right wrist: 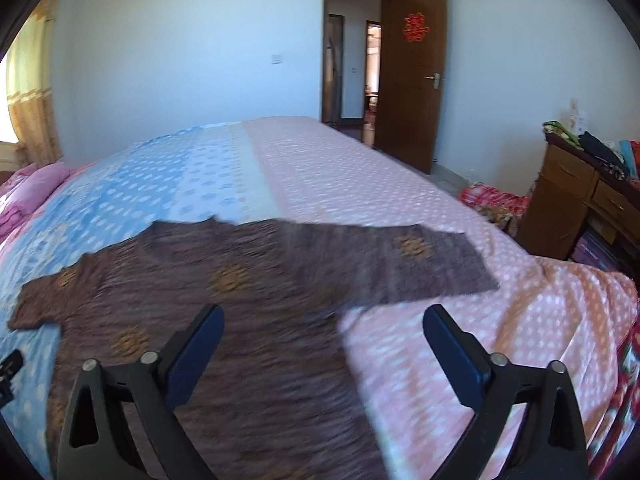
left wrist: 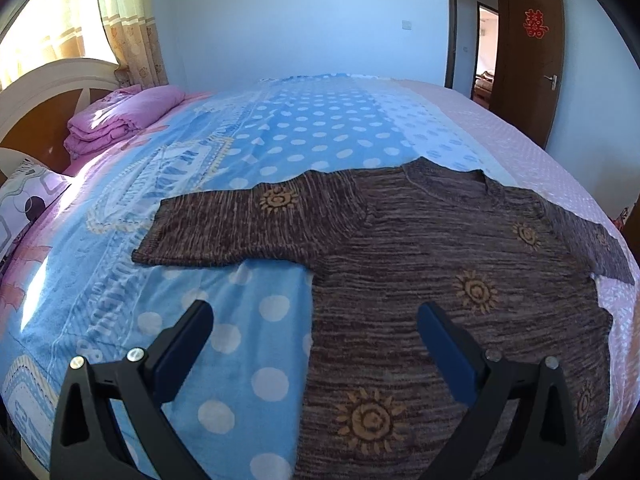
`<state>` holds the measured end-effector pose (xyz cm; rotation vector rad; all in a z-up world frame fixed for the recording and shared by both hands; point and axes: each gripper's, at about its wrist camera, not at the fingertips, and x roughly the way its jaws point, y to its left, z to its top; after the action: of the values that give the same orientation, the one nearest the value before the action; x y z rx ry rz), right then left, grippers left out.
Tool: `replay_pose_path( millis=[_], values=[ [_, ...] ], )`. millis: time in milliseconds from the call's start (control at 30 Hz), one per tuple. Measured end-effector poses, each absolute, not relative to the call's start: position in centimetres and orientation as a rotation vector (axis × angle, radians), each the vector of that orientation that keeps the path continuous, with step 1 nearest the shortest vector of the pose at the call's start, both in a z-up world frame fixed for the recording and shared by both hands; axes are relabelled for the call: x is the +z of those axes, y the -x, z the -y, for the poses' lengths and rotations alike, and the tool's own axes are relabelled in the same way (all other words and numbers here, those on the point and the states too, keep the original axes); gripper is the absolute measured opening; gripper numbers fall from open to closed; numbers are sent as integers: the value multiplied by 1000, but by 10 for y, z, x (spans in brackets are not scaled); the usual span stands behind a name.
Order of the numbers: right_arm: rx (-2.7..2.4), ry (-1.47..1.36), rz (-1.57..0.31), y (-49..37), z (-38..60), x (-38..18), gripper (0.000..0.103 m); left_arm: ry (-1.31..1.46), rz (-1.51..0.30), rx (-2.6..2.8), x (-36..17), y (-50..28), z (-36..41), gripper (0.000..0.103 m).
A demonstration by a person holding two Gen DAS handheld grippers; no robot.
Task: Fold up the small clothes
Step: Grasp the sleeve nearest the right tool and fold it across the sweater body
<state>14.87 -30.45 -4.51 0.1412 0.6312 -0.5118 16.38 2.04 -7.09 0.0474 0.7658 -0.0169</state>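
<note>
A brown knitted sweater with yellow sun motifs point(left wrist: 420, 264) lies flat and spread out on the bed, both sleeves stretched sideways. It also shows in the right wrist view point(right wrist: 248, 304), slightly blurred. My left gripper point(left wrist: 316, 312) is open and empty, hovering above the sweater's left edge near the hem. My right gripper point(right wrist: 324, 316) is open and empty above the sweater's right side, below the right sleeve point(right wrist: 404, 264).
The bed has a blue dotted blanket point(left wrist: 192, 240) and a pink dotted sheet point(right wrist: 400, 184). A folded pink quilt point(left wrist: 120, 120) lies by the headboard. A wooden dresser point(right wrist: 580, 196) stands right of the bed. An open door point(right wrist: 412, 76) is at the back.
</note>
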Motion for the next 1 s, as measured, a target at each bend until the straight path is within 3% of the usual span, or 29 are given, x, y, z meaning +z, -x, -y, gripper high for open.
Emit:
replay_pose_path(
  millis=[100,167,400,567,633,733,767,800,1000],
  values=[
    [-566,-282,-641,-155,394,-47,81,-23,-769,9,-75,-187,-20,103],
    [-601,-340,-665,-160,444,-57,79,-6,-767,13,-80,-202,-14,103],
    [-668,-505,-764,-176,552,-122,61,-42,-769,74,-110,-245,15,103],
    [-638,-494,-805,-191,565,-140,60,-37,-774,141,-129,-257,19,103],
    [-603,-441,-858,-199,559,-142,50,-29,-823,141,-135,-264,18,103],
    [-582,-403,-887,-203,553,-142,28,15,-857,135,-141,-265,10,103],
    [-565,-427,-888,-203,556,-141,16,32,-874,130,-143,-265,8,103],
    [-557,-441,-892,-202,559,-141,12,52,-895,127,-147,-267,5,103],
    [-522,-455,-802,-203,536,-99,8,194,-915,80,-152,-264,-13,103]
  ],
)
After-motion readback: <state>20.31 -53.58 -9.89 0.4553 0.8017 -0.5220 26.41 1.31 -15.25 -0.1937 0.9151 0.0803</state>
